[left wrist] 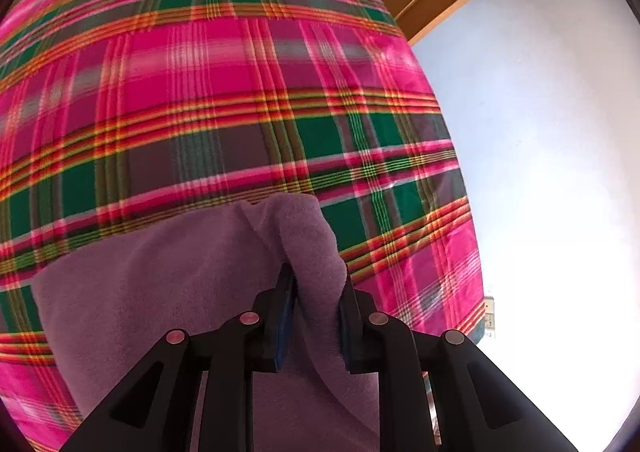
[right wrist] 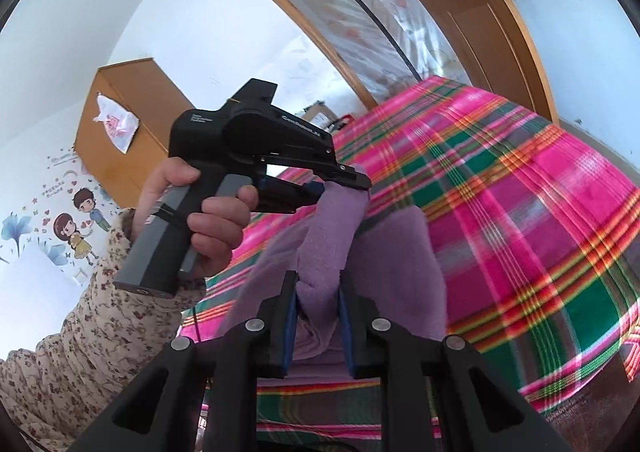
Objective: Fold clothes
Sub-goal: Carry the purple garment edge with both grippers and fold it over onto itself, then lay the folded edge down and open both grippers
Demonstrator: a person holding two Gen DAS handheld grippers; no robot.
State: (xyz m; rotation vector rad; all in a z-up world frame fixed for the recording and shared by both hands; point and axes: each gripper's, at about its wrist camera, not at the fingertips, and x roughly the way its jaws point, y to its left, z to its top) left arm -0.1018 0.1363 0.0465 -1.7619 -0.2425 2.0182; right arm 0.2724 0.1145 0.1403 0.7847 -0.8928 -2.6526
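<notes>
This is a bedroom in a home. A bed (right wrist: 520, 180) covered by a bright pink, green and orange plaid blanket (left wrist: 224, 92) fills most of both views. At far left a wooden wardrobe (right wrist: 132, 108) stands against the white wall, a plastic bag (right wrist: 116, 124) hanging on its front. Cartoon wall stickers (right wrist: 76, 220) of two children, hearts and flowers decorate the wall lower left. A wooden door frame (right wrist: 516, 32) with a glazed sliding door (right wrist: 360, 20) stands beyond the bed.
</notes>
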